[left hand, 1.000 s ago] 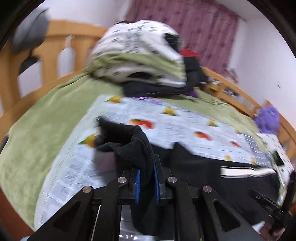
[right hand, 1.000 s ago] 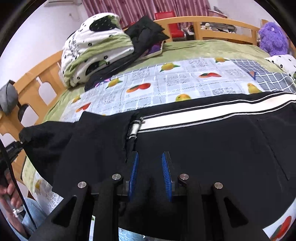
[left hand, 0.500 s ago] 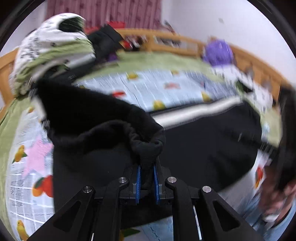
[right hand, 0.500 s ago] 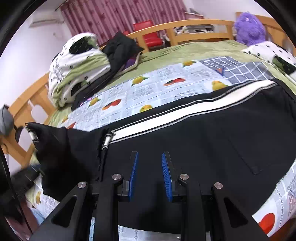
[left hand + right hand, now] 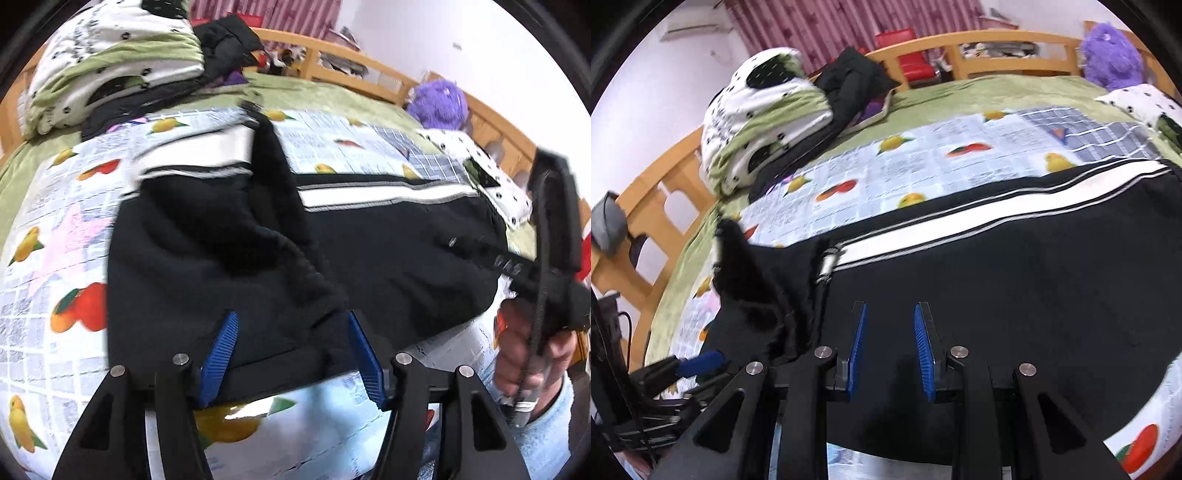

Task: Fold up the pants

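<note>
The black pants (image 5: 388, 251) are being shown spread across the fruit-printed sheet (image 5: 48, 251) of the bed, with a white side stripe (image 5: 384, 194) edged by thin grey lines running along the far edge. One end of the garment is being seen doubled over onto the rest, so that a second stretch of the stripe lies at an angle above the main body and a thick ribbed fold (image 5: 295, 251) runs diagonally toward the near edge. The fabric is looking dark, soft and slightly fuzzy; some blur is affecting the folded part.

The left tool (image 5: 291, 350) is being held at the near edge of the pants with its blue pads (image 5: 221, 354) spread wide apart; the cloth is lying between them and is not being pinched. In the right wrist view, the right tool (image 5: 890, 350) is being held low over the middle of the pants (image 5: 1015, 295), its blue pads (image 5: 857, 350) likewise parted, with nothing clamped. A bunched, raised tip of cloth (image 5: 738, 258) is being seen at the garment's left end.

Farther back, a rolled spotted quilt (image 5: 764, 122), a dark jacket (image 5: 853, 85) and a purple plush toy (image 5: 1112, 55) are lying on the green blanket (image 5: 960, 96).
</note>
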Motion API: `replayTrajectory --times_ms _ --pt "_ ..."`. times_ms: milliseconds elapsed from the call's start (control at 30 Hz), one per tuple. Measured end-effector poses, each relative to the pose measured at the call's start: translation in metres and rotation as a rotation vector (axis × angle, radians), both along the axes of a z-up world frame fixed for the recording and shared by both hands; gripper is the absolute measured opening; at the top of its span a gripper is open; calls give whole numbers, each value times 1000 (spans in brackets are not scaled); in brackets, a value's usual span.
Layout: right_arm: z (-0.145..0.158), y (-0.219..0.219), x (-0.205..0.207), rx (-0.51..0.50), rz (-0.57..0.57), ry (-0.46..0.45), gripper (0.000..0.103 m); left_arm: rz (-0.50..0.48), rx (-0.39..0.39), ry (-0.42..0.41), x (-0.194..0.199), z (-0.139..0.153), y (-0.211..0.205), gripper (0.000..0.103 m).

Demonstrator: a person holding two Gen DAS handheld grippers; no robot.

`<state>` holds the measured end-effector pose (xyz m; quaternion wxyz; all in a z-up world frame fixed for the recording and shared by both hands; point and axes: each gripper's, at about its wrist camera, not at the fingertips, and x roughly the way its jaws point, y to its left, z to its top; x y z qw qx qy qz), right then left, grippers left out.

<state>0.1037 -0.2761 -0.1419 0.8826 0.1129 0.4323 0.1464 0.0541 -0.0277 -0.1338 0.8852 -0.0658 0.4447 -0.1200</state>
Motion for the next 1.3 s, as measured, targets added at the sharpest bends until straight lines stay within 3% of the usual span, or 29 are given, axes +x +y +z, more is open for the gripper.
replayTrajectory --times_ms 333,433,500,533,567,667,767,867,933,1033,1133,1167,1300 --pt "-20 75 -8 86 232 57 27 169 -46 6 5 -5 67 61" --pt "-25 99 -11 53 280 54 45 210 -72 14 6 -9 85 61" --pt "-34 110 -8 10 277 75 35 237 -102 21 6 -12 98 61" --pt "-37 114 -7 -13 261 73 15 250 -117 22 7 -12 104 61" --pt "-38 116 -8 -35 258 60 12 260 -132 21 5 -11 109 61" --pt "-16 103 -18 42 286 -1 11 272 -160 9 2 -7 119 61" --pt "3 78 -30 180 338 12 10 289 -173 -1 1 -6 129 61" --pt "-16 82 -36 125 348 94 9 294 -208 12 1 -8 133 61" --pt "-46 94 -33 53 340 206 9 290 -220 25 2 -11 135 61" --pt "-35 93 -33 63 347 166 15 289 -200 25 1 -13 135 61" --pt "-1 93 -27 39 359 38 44 299 -186 35 5 -18 139 61" --pt "7 95 -21 36 356 7 50 301 -190 39 6 -19 140 61" --pt "10 116 20 -48 353 8 52 310 -208 55 10 -25 147 61"
